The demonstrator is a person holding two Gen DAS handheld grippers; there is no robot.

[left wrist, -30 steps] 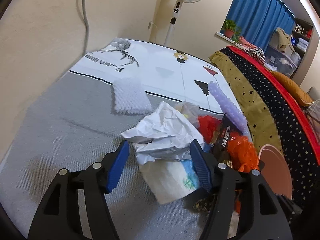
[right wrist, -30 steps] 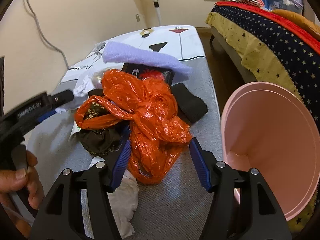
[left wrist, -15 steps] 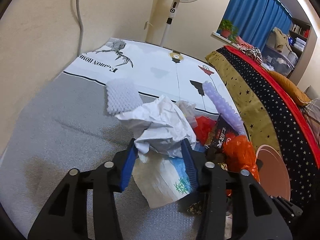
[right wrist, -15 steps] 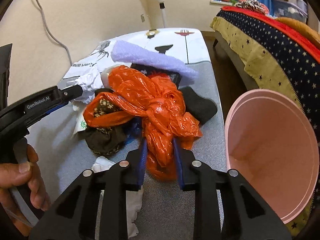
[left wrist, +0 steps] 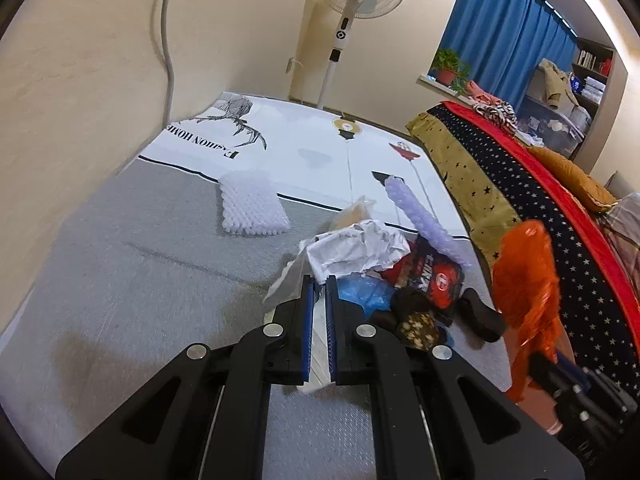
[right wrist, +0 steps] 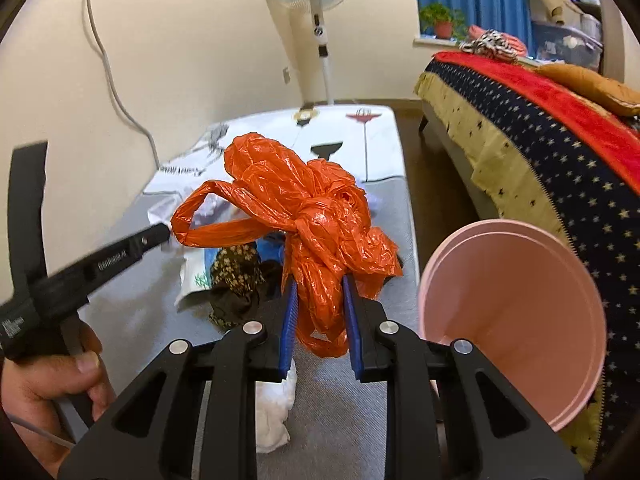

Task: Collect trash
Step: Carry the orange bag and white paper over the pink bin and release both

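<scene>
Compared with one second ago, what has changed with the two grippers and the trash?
The right gripper closed on the orange plastic bag and lifted it off the pile. The left gripper closed on the crumpled white paper. The pink bin and white foam pad stayed put.

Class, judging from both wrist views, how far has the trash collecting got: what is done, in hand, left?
Done: nothing shows inside the pink bin. In hand: the right gripper holds the orange plastic bag; the left gripper pinches crumpled white paper. Left: the snack wrapper and dark scraps.
</scene>
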